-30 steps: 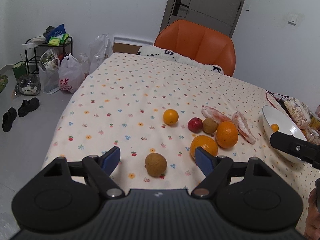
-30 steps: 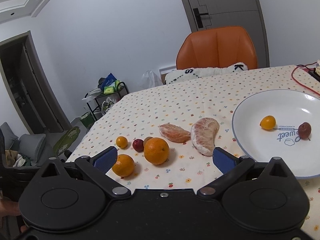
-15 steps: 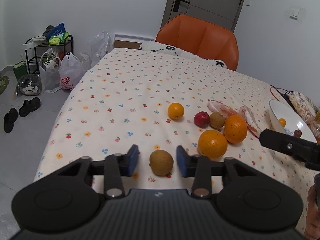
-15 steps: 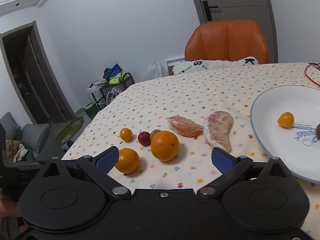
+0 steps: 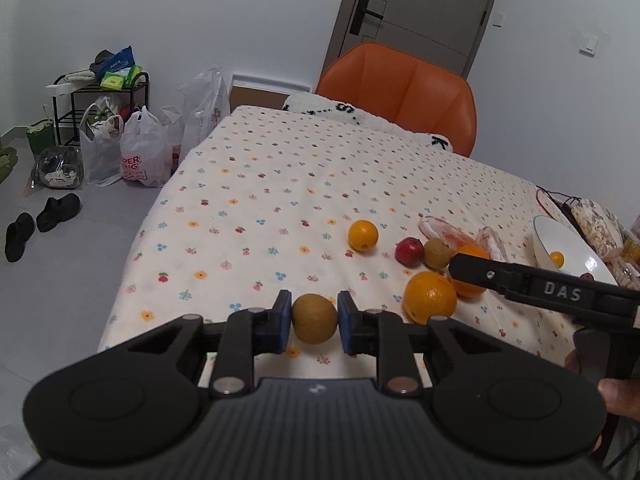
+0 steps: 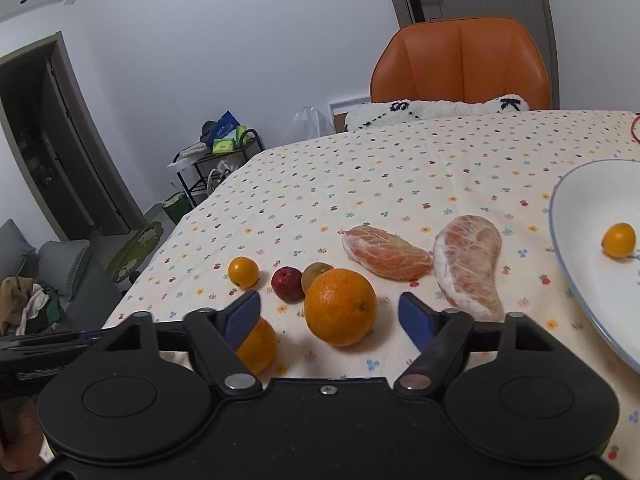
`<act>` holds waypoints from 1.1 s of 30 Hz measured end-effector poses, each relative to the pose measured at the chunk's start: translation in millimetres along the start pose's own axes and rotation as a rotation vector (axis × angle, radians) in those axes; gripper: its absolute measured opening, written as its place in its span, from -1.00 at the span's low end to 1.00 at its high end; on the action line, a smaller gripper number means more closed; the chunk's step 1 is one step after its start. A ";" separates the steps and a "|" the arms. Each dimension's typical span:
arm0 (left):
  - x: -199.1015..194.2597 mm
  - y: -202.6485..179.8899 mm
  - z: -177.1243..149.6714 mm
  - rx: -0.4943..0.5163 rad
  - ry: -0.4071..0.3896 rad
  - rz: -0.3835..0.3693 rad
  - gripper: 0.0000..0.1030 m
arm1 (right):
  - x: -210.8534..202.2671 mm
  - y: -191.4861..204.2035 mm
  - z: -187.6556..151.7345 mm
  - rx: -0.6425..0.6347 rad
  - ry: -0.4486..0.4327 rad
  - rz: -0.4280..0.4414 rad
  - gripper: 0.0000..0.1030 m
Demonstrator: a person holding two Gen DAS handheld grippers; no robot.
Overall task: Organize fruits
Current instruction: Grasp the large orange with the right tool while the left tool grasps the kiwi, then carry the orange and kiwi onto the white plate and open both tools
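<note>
Left gripper (image 5: 314,322) fingers clamped on brown fruit (image 5: 314,319) at near worktop (image 5: 280,200) edge. Right gripper (image 6: 330,316) fingers wide apart, empty, just short of big orange (image 6: 340,306). Farther: red fruit (image 6: 287,283), pomelo segments (image 6: 468,264). Plate (image 6: 580,272) right.

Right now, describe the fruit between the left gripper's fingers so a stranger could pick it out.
On the floral tablecloth, look at the near edge, left of the cluster of oranges. The brown round fruit sits there alone, clamped by the left gripper. It is dull tan-brown, unlike the glossy oranges and the red fruit.
</note>
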State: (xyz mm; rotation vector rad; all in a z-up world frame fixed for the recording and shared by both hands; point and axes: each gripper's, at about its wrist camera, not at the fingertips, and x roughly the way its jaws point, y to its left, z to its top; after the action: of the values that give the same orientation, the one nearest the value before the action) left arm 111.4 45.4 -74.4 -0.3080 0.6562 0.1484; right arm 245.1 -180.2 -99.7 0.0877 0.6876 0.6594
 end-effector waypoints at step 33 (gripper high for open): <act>-6.8 -105.4 12.1 0.121 -0.045 -0.157 -0.56 | -116.4 -67.6 -2.4 0.058 -0.147 -0.076 -0.27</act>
State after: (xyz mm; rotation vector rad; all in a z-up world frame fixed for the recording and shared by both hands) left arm 137.4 -50.4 -36.5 -0.2377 0.5914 -0.0347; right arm 212.3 -303.1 -55.5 0.1618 0.5658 0.5543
